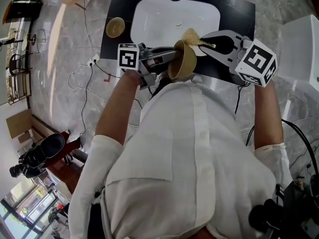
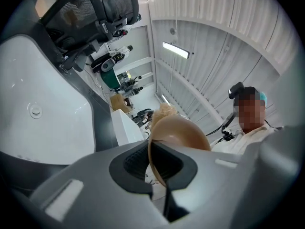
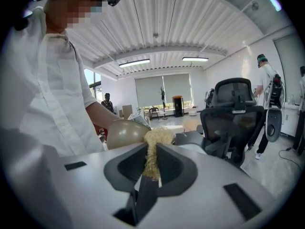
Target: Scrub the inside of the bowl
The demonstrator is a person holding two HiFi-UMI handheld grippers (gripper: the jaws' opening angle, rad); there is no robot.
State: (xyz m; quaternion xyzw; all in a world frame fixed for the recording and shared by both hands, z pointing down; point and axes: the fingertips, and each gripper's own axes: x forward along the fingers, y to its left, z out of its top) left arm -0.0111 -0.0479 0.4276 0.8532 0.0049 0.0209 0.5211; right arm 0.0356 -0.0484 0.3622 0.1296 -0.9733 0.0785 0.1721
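Left gripper clamps bowl rim; right gripper clamps scourer. Best: circle scourer firmly inside bowl, beyond left jaws.

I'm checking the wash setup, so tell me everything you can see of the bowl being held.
The bowl is round, tan-brown, smooth and plastic-looking. It is tipped on its side in the air by the near edge of the white sink. The left tongs are shut on its thin rim. The straw-coloured scrubber in the right tongs sits at its far edge.
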